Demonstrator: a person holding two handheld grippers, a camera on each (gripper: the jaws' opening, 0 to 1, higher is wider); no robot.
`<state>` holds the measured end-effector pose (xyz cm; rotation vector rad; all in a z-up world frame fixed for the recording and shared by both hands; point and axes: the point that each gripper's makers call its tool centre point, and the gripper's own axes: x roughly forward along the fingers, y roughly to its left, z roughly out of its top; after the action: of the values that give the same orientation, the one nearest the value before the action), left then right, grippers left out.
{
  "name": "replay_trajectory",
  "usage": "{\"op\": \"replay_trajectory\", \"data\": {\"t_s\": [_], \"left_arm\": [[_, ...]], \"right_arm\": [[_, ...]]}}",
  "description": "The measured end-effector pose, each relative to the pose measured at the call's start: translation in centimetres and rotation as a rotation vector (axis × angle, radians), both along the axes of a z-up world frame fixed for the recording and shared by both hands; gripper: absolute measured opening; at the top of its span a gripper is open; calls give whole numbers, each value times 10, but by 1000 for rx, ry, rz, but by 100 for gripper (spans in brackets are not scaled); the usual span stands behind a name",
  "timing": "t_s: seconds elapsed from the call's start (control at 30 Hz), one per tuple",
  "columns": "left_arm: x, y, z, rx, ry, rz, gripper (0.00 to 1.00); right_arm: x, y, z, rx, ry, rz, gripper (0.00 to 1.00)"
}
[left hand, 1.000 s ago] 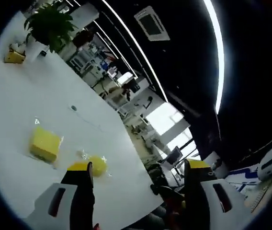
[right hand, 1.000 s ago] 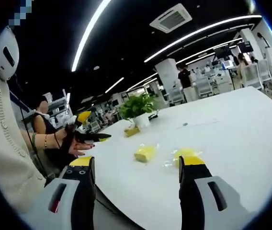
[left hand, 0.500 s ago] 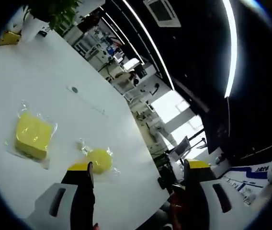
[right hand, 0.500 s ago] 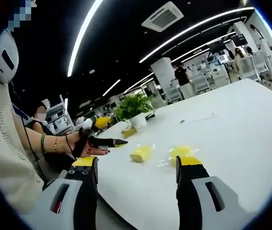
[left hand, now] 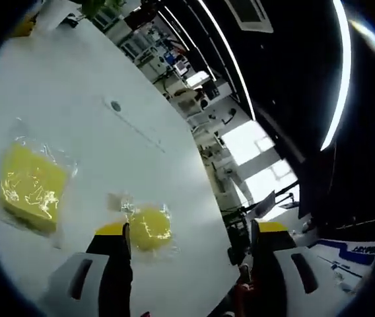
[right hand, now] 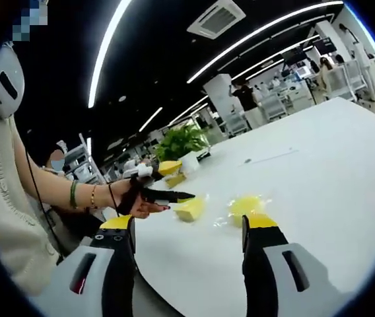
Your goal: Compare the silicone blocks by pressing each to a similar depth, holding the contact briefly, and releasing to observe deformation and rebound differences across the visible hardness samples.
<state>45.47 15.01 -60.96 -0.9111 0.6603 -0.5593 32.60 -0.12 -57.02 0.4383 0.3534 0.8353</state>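
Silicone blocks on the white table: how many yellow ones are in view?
2. A round block in clear wrap lies just beyond the left tool, near the table edge. A square block, also wrapped, lies farther in on the table. More may lie out of frame.

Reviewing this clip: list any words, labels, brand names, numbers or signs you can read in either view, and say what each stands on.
No text can be read.
Blue lettering on a white panel at the lower right of the left gripper view: too blurred to read.
Square yellow block and round yellow block, both in clear wrap on the white table: no label visible.
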Motion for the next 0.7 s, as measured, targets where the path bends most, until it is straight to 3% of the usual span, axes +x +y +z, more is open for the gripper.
{"op": "replay_trajectory", "data": {"t_s": [0.33,0.53,0.7], "left_arm": [[23,-6,-41,61,68,0,73],[40,-12,-58,40,125,0,70],[56,-19,-67,-51,195,43,71]], "right_arm": [[11,-8,-11,-7,35,-11,60],[22,-13,-16,-9,48,-25,59],[32,-16,-20,11,65,-37,59]]}}
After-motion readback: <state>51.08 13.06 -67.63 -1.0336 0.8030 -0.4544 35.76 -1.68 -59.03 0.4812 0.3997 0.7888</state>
